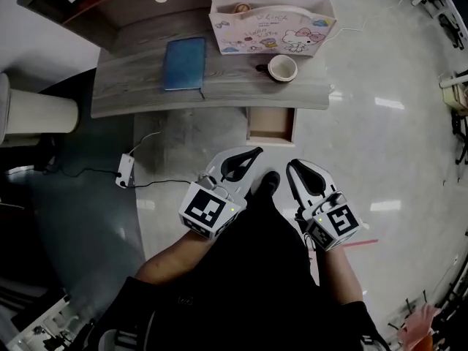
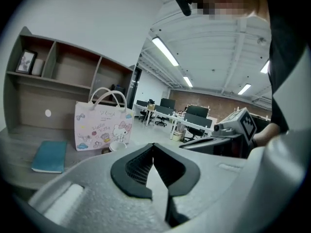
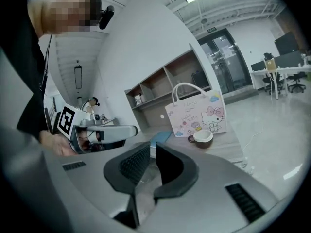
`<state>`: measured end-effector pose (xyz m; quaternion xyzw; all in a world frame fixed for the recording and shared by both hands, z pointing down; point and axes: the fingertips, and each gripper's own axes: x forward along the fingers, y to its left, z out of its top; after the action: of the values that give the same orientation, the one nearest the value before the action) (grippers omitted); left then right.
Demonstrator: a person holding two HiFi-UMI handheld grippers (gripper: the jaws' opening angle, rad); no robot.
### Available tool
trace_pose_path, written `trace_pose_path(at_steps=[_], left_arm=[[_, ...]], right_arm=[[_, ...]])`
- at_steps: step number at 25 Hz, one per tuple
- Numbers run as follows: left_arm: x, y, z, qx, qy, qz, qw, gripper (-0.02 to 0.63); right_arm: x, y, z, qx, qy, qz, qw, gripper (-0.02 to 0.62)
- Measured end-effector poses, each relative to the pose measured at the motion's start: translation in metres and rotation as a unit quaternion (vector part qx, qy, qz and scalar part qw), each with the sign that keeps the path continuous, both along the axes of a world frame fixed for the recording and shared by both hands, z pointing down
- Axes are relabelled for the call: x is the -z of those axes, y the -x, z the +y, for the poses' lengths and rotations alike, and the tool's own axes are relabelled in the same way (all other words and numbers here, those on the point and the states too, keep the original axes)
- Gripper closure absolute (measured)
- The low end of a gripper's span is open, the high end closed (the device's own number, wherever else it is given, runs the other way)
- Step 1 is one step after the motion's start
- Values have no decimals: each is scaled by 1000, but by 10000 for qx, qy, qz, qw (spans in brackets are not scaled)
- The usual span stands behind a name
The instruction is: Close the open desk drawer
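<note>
Drawer [image 1: 270, 123], shallow, pale wood: found pulled out from under the front edge of the grey wood-grain desk [image 1: 131, 79], near its right end, standing open over the glossy floor. No contents can be made out inside.

On the desktop, seen from the drawer:
- At 12 o'clock, a brown cup with white inside [image 1: 282, 68], close to the front edge.
- Beyond it, a white paper carrier bag printed with cartoon figures [image 1: 270, 24], upright.
- At 10 o'clock, a blue notebook [image 1: 184, 63], lying flat.

Left gripper [image 1: 257, 151] is held at 7 o'clock from the drawer and right gripper [image 1: 294, 165] at 5 o'clock, both well apart from it.

Left jaws: tips are seen touching, nothing between them. Right jaws: drawn in to a thin slit, nothing held.

A black shoe [image 1: 268, 183] is seen between the grippers. A white power strip [image 1: 124, 171] lies on the floor at 8 o'clock.
</note>
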<state>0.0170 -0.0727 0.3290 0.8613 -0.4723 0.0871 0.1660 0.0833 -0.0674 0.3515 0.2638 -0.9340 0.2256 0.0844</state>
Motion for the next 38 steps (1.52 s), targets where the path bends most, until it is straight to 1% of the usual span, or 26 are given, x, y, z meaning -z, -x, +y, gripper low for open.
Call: trace_pose_path(at_steps=[2, 5, 10, 14, 18, 22, 27, 33, 35, 38], left_arm=[[-25, 6, -10, 57, 123, 7, 9999, 597], [-66, 15, -22, 221, 436, 72, 9988, 597], [-150, 21, -32, 310, 900, 149, 9954, 597], [-211, 32, -38, 532, 1172, 26, 9917, 597], [-260, 31, -36, 481, 1373, -95, 9893, 597], [-303, 25, -29, 435, 1521, -57, 9874, 597], [-346, 15, -13, 390, 1828, 84, 9823, 597], [-386, 14, 7, 333, 1942, 68, 9804, 598], [-396, 16, 7, 355, 1938, 66, 9804, 597], [-402, 17, 0, 376, 1858, 17, 9819, 597]], right_arm=[[-18, 14, -12, 136, 103, 31, 9999, 540], [-60, 27, -32, 257, 352, 58, 9990, 537], [-135, 34, -53, 231, 648, 120, 9976, 535], [-190, 32, -60, 121, 894, 67, 9959, 535], [-239, 31, -62, 81, 1102, 31, 9939, 535], [-286, 35, -56, 178, 1256, 81, 9919, 535], [-327, 37, -40, 212, 1615, 106, 9866, 535], [-366, 41, -14, 234, 1899, 260, 9812, 535], [-377, 40, -11, 145, 2001, 284, 9793, 535], [-386, 35, -16, -119, 2119, 290, 9768, 535]])
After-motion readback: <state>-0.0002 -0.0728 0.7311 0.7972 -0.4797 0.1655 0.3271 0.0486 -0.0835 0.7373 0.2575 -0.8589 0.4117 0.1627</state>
